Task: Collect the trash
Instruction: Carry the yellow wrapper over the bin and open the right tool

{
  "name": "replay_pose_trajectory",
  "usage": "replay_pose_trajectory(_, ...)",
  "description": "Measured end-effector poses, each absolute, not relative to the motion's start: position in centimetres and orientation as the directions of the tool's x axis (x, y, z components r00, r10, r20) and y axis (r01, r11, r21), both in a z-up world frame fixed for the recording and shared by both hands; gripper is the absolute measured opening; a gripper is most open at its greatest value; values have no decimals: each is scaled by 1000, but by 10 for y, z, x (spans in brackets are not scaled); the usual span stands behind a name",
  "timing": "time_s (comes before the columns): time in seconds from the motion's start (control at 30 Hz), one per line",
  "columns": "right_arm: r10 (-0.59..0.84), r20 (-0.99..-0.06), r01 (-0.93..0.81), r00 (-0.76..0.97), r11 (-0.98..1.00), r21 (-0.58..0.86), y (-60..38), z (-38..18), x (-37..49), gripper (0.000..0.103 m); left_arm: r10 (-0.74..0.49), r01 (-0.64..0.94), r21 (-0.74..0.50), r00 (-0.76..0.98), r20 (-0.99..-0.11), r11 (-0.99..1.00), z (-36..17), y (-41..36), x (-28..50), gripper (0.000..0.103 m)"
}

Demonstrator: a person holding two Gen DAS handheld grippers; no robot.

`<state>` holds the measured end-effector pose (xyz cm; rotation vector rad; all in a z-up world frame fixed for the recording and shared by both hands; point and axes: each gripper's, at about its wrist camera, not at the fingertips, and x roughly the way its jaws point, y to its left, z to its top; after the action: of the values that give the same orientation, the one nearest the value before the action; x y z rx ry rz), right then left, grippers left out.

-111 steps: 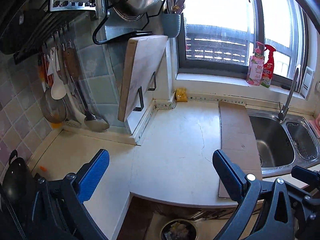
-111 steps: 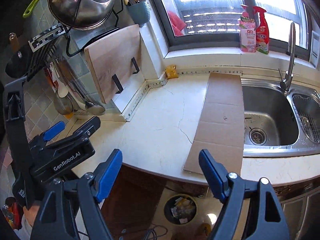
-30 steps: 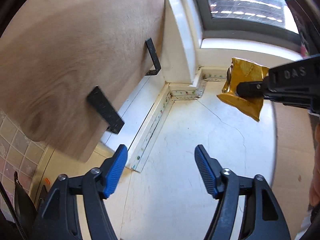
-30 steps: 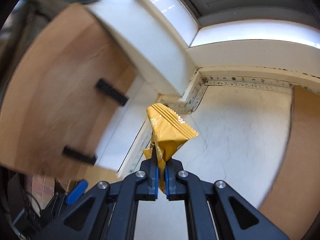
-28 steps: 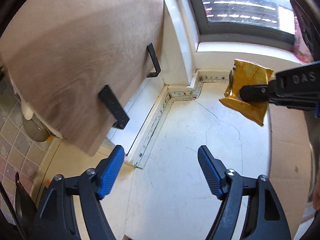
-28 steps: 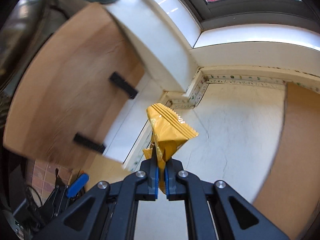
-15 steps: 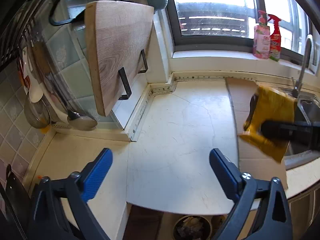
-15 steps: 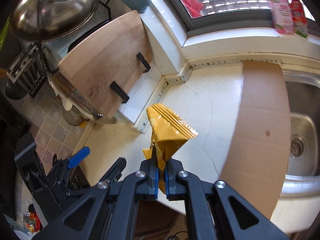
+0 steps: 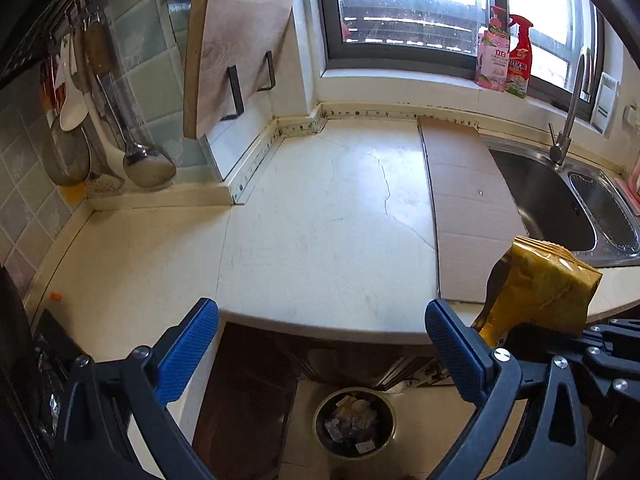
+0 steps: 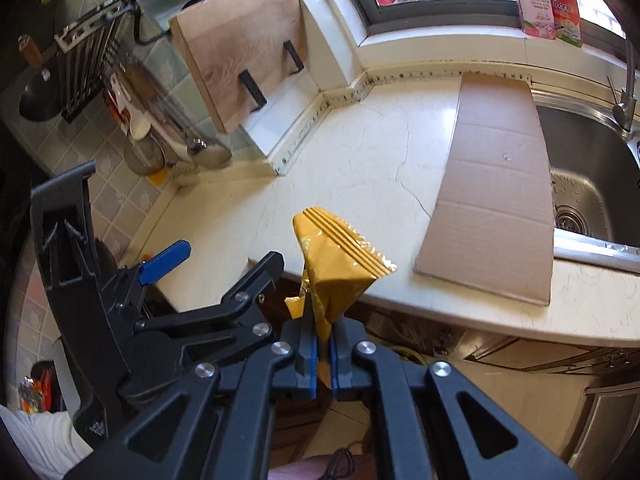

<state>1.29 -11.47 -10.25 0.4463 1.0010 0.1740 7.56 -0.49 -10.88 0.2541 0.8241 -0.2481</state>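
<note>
Right gripper [image 10: 324, 354] pinches yellow wrapper [image 10: 340, 258]; bin [image 9: 354, 422] on floor below counter edge; left gripper [image 9: 320, 350] wide, empty.

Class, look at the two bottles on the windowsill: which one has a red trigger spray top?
The right-hand bottle, the red one nearest the tap. Its neighbour, the pink bottle on its left, has a pump top instead.

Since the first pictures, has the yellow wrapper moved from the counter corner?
Yes. The yellow wrapper left the corner under the window; the right gripper holds it past the counter's front edge.
</note>
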Motion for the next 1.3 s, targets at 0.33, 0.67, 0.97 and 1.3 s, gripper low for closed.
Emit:
replay_pose_trajectory(0.33, 387, -837, 53, 386, 897, 439, -109, -211, -14, 4, 30, 219, 180, 551, -834, 959, -218, 15, 39, 102)
replay_pose_trajectory(0.67, 393, -907, 97, 151, 907, 409, -67, -395, -14, 5, 126, 107, 184, 405, -906, 977, -368, 69, 25, 102)
replay_pose_trajectory(0.97, 369, -928, 165, 51, 913, 372, -39, -493, 21, 15, 126, 111, 168, 313, -942, 980, -448, 95, 34, 102)
replay_pose_trajectory(1.3, 336, -941, 188, 36, 923, 336, -40, -505, 25, 66, 102, 107, 139, 298, -949, 984, -461, 101, 46, 102)
